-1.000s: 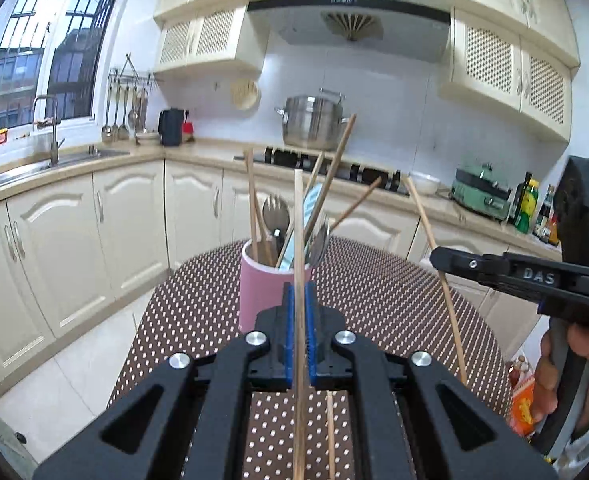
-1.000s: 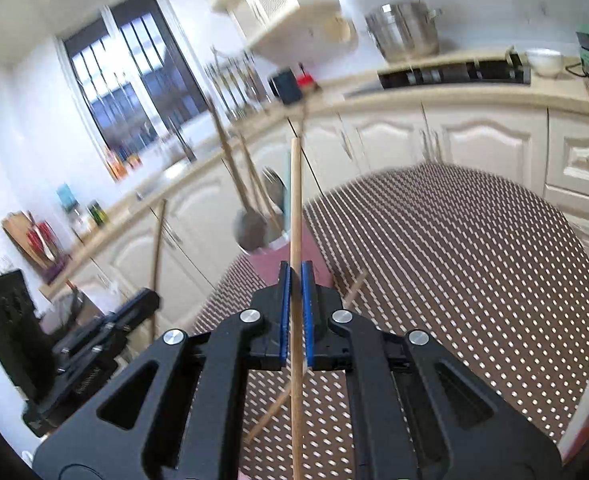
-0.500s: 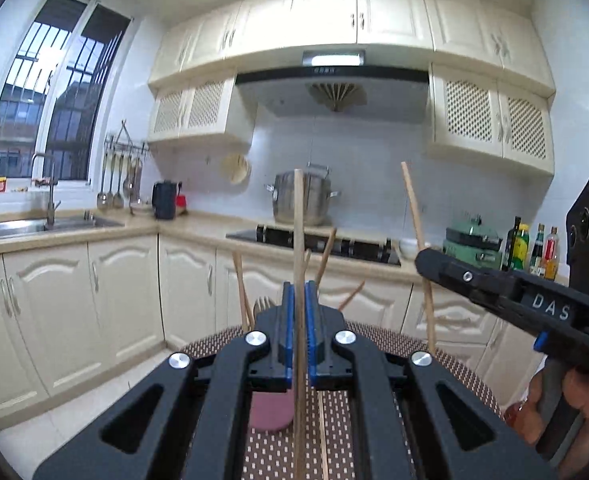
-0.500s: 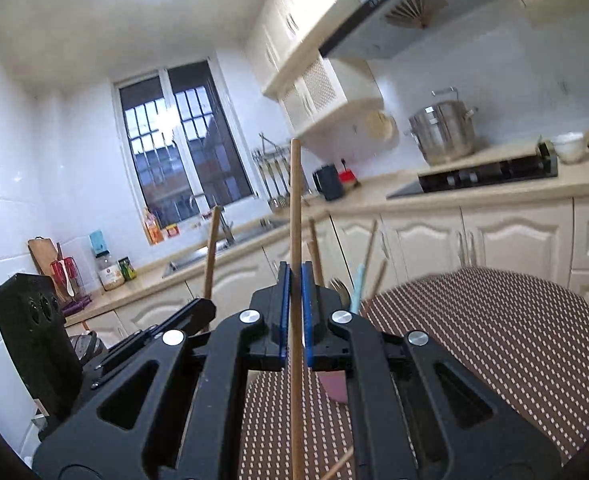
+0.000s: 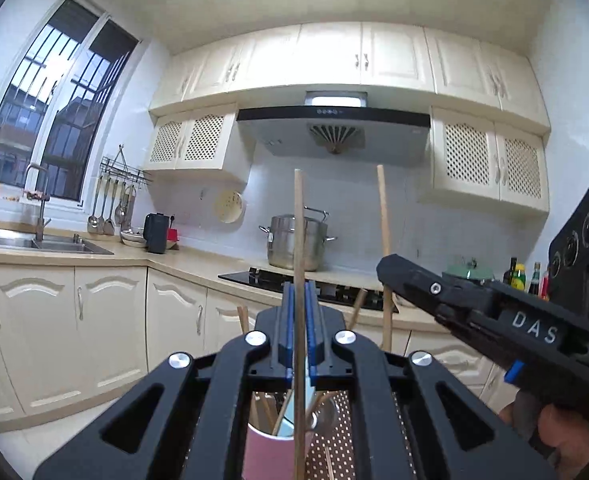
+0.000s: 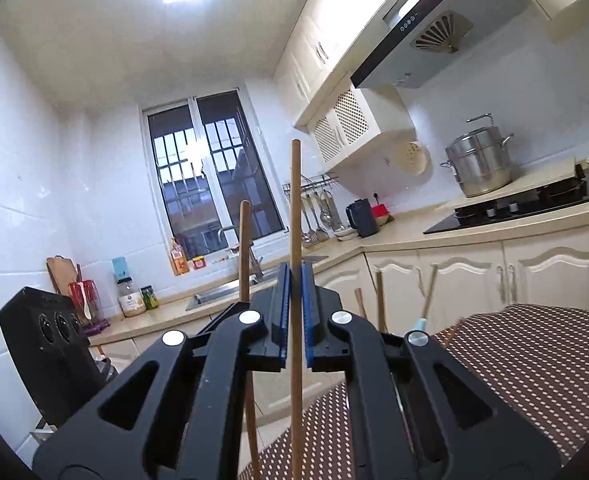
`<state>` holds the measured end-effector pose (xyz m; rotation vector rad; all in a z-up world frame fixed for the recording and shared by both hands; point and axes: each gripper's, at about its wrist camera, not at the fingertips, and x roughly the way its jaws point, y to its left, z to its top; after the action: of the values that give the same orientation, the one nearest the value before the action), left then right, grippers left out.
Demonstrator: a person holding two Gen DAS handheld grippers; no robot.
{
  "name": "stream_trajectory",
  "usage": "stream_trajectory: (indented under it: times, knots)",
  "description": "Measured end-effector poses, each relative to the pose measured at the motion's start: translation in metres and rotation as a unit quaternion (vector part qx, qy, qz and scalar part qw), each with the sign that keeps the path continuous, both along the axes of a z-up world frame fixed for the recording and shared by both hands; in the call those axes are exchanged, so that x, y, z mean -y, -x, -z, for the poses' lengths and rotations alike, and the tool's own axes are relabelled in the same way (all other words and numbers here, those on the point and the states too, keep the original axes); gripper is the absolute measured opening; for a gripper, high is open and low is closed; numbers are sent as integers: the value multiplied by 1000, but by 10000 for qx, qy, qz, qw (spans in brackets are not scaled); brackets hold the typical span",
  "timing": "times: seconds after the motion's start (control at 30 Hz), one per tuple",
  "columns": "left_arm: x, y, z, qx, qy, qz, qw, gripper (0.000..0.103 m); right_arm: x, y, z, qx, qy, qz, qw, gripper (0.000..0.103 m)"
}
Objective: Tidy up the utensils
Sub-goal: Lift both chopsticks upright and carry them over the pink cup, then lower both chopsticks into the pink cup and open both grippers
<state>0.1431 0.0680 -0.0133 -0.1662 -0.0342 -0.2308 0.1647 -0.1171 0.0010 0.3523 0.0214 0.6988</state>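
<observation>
Left hand-held gripper (image 5: 299,336): jaws clamped on an upright chopstick (image 5: 298,240), long axis vertical.
Right hand-held gripper (image 6: 294,312): jaws clamped on a second chopstick (image 6: 295,208), also upright.
Pink cup (image 5: 268,454): stands on the dotted bench (image 6: 534,360), already holding utensils.
Key relation: cup lies directly below the left chopstick's lower end; the right one sits off to the side.
Judgement: left hand is nearer; a straight drop should seat its stick.

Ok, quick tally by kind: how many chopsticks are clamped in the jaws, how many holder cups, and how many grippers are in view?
Clamped chopsticks: 2, the left chopstick and the right chopstick
Pink cup: 1
Grippers: 2, the left gripper and the right gripper, each shut on its chopstick
Total: 5
</observation>
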Motion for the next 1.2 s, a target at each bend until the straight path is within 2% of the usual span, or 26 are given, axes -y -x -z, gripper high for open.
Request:
stream_trajectory:
  times: [0.23, 0.43, 0.6, 0.93, 1.2]
  knots:
    - [-23, -30, 5, 92, 551, -54, 9984, 5, -12, -28, 4, 144, -248, 96, 9995, 6]
    - [-27, -54, 7, 357, 833, -125, 9958, 5, -21, -39, 6, 482, 7, 496, 9976, 6]
    - [-31, -73, 6, 527, 1063, -232, 9927, 5, -21, -53, 15, 488, 51, 658, 9966, 6]
    - [-24, -99, 12, 779, 1078, -351, 9905, 5, -26, -68, 25, 609, 147, 845, 9945, 6]
    - [-23, -119, 33, 454, 1112, -314, 9923, 5, -31, -75, 34, 608, 230, 949, 9934, 6]
